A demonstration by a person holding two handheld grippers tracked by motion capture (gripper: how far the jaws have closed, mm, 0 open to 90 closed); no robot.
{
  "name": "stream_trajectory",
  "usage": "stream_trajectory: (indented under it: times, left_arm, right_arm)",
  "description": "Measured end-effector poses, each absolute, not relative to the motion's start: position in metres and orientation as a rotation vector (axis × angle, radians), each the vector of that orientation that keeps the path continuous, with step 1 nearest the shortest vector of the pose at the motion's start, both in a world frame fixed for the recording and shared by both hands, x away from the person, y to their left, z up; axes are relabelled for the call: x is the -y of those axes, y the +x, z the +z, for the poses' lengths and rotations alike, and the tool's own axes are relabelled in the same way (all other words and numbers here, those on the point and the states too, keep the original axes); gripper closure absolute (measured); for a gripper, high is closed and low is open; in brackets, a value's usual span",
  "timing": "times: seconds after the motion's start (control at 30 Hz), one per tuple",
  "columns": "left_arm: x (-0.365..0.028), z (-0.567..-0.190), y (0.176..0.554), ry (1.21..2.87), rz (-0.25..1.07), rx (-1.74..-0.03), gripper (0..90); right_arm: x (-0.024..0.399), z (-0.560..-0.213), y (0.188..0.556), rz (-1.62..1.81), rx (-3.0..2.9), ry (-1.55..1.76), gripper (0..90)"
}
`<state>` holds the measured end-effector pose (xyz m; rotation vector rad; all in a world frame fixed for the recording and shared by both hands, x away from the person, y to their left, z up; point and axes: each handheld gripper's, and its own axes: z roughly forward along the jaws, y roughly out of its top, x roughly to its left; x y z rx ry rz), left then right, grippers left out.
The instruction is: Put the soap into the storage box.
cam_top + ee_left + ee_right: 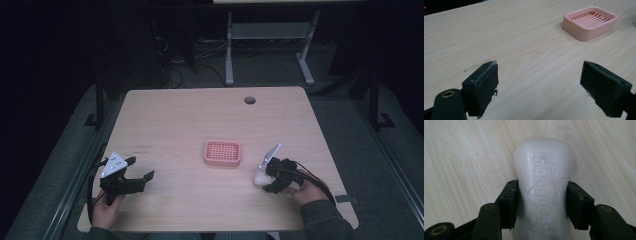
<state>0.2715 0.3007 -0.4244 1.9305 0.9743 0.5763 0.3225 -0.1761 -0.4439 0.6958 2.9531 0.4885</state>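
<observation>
The table (200,120) is pale wood grain with rounded corners and a small dark cable hole (249,100) near its far edge. Around it the room is dim: grey floor, cables, and the white legs of another desk (270,35) behind. A pink slotted soap dish (222,153) sits mid-table. The left tool (139,169) hovers near the front left, jaws spread wide around nothing. The right tool (264,176) is clamped on a white soap bar (544,187) at the waist, just right of the dish, low at the tabletop.

soap bar's (544,192) near end cut off
</observation>
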Motion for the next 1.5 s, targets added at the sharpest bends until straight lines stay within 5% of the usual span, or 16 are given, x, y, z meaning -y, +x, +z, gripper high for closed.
stream_trajectory:
  times: [1.5]
  left_arm:
    - [-0.302, -0.424, 0.271, 1.921, 0.571, -0.981, 14.5]
  right_arm:
    - [0.158, -0.397, 0.355, 0.676, -2.929, 0.588, 48.6]
